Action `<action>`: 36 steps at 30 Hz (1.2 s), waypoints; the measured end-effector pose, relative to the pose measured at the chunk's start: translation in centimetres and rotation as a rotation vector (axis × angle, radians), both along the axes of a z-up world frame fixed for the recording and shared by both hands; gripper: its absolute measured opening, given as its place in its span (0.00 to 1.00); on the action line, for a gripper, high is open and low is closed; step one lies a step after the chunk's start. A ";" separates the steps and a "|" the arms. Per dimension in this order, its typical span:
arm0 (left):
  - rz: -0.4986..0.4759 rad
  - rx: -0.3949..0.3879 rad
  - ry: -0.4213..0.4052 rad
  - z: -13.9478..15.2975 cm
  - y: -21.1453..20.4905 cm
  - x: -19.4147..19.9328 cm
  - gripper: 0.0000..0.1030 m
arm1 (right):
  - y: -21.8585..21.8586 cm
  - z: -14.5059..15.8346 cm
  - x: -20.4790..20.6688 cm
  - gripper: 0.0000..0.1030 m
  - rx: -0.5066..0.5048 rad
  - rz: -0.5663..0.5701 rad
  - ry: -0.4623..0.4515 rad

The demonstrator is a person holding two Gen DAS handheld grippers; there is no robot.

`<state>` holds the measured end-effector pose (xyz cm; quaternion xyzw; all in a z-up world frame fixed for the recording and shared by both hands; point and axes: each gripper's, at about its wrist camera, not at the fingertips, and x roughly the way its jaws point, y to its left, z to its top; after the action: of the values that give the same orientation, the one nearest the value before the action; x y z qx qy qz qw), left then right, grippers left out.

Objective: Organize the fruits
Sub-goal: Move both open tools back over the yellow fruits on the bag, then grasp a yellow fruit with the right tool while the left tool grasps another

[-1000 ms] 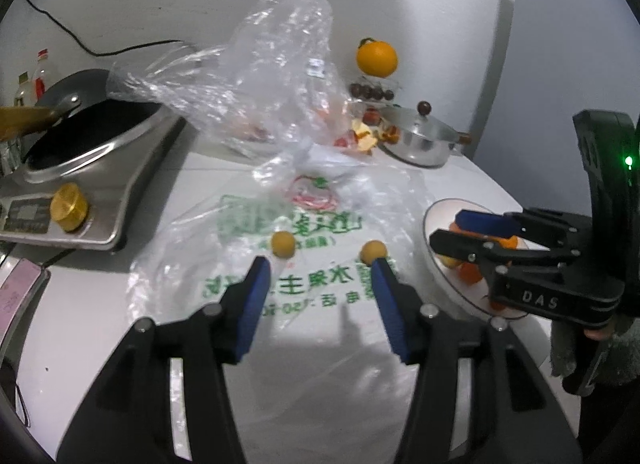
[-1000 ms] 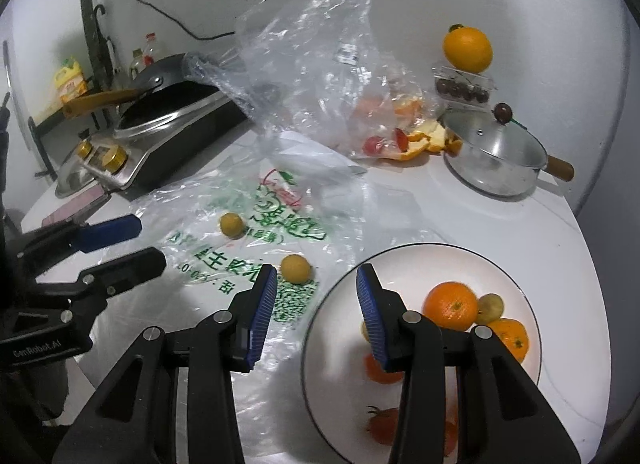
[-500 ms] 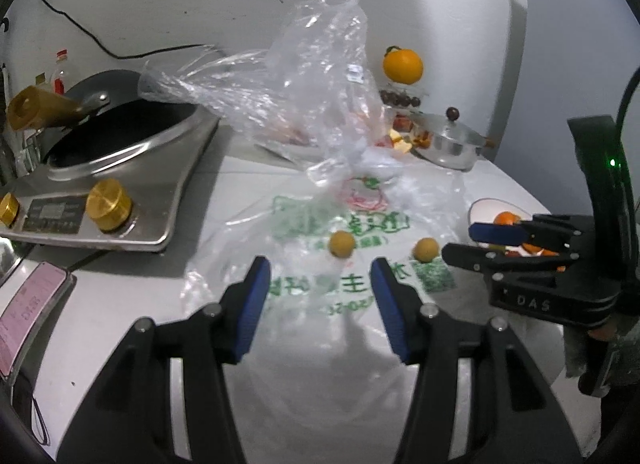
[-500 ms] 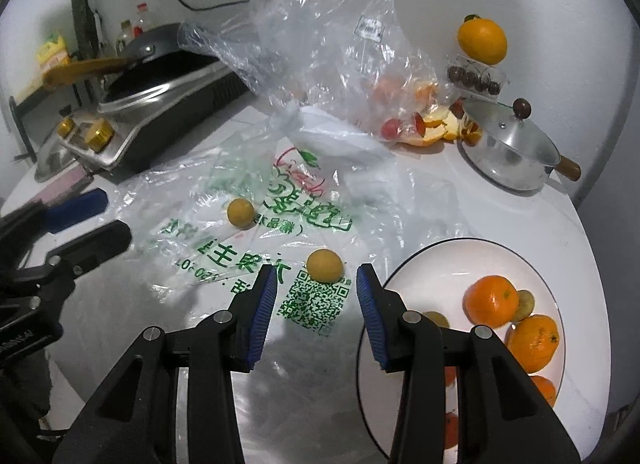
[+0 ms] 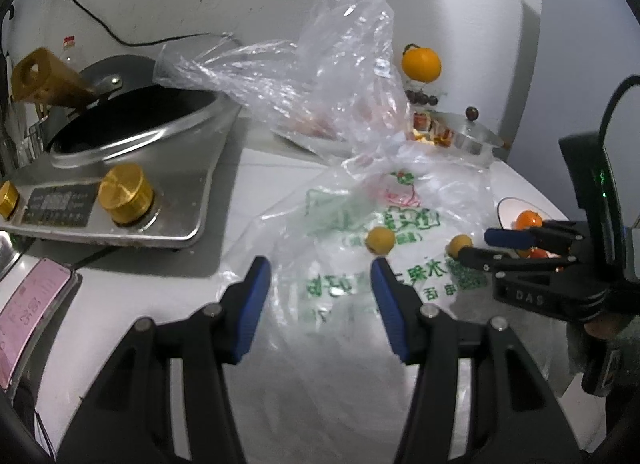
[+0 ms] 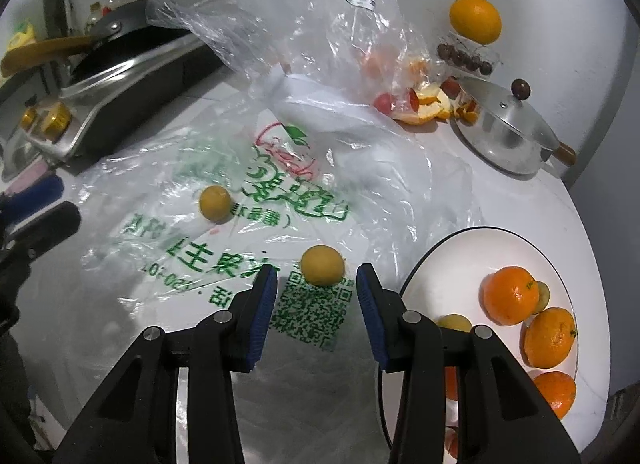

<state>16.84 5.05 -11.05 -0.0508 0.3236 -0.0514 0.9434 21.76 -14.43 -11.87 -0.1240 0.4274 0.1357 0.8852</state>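
Two small yellow fruits lie on a flat printed plastic bag (image 6: 256, 199). The near fruit (image 6: 322, 265) sits just ahead of my open right gripper (image 6: 316, 280), between its fingertips. The far fruit (image 6: 215, 202) lies to its left; in the left wrist view it (image 5: 380, 240) is just ahead of my open, empty left gripper (image 5: 320, 276), close to the right fingertip. The near fruit also shows there (image 5: 460, 243), beside the right gripper (image 5: 486, 244). A white plate (image 6: 452, 256) at the right holds several oranges (image 6: 510, 300).
An induction cooker with a wok (image 5: 120, 151) stands at the left. A crumpled clear bag (image 6: 320, 15) with fruit and peels lies behind. A steel lidded pot (image 6: 506, 131) and a large orange (image 6: 475, 20) are at the back right. A pink phone (image 5: 28, 304) lies at the left.
My right gripper has moved left off the plate and closed in on the near yellow fruit. My left gripper has swung left, with the far fruit now by its right fingertip.
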 end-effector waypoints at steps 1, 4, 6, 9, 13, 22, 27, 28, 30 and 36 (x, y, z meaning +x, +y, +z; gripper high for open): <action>0.002 -0.004 0.003 -0.1 0.1 0.1 0.52 | 0.0 -0.1 0.1 0.43 -0.007 -0.004 -0.002; 0.004 -0.010 0.009 -0.3 0.2 0.2 0.52 | 0.3 -0.3 0.3 0.43 -0.030 -0.006 -0.010; 0.003 -0.010 0.010 -0.3 0.3 0.3 0.52 | 0.5 -0.3 0.4 0.43 -0.045 -0.005 -0.018; -0.001 -0.013 0.011 -0.3 0.3 0.3 0.52 | 0.7 -0.4 0.6 0.43 -0.053 -0.002 -0.020; -0.004 -0.014 0.014 -0.3 0.3 0.4 0.52 | 1.2 -0.7 0.8 0.43 -0.067 0.008 -0.019; -0.012 -0.014 0.037 -0.4 0.0 1.1 0.52 | 1.7 -1.8 2.0 0.27 -0.084 0.018 0.002; -0.028 0.005 0.044 0.0 -0.9 1.7 0.52 | 1.6 -1.5 1.6 0.27 -0.053 0.047 -0.009; -0.032 0.013 0.047 0.1 -1.2 1.9 0.52 | 1.5 -1.1 1.4 0.27 -0.039 0.052 -0.018; -0.039 0.026 0.048 0.4 -1.8 2.2 0.52 | 1.0 -0.4 1.2 0.27 -0.013 0.059 -0.034; -0.068 0.056 0.041 1.2 -3.8 3.3 0.52 | -1.2 1.9 0.7 0.27 0.066 0.065 -0.076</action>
<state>20.12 1.22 -9.86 -0.0145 0.3456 -0.0735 0.9354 22.50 -15.65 -9.98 -0.1137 0.3844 0.1736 0.8995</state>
